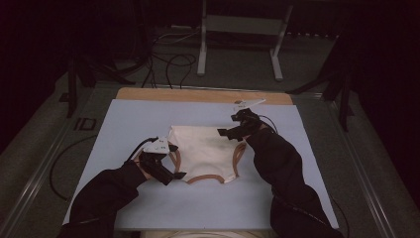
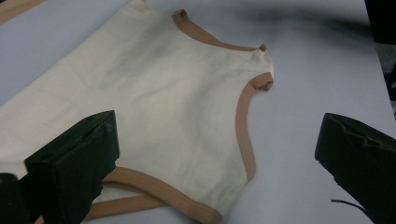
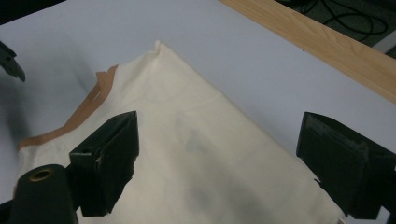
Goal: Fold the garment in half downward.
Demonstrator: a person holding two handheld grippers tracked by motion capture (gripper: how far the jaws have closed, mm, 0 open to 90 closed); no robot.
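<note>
With the cream tank top (image 1: 205, 151) lying flat mid-surface (image 1: 148, 111) and both my left gripper (image 1: 167, 166) and right gripper (image 1: 236, 126) hovering with fingers wide apart and empty, I'd lower each onto a garment edge and pinch only cloth.

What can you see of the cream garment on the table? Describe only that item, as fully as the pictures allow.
The cream garment is a small sleeveless top of soft-looking fabric, with tan-brown binding round its neck and arm openings. It lies flat and spread on the pale blue table cover, neckline towards the person, with faint creases and a greyish smudge mid-panel. The left gripper hangs open at its near-left armhole, the right gripper open at its far-right hem corner; whether either touches the cloth cannot be told.
</note>
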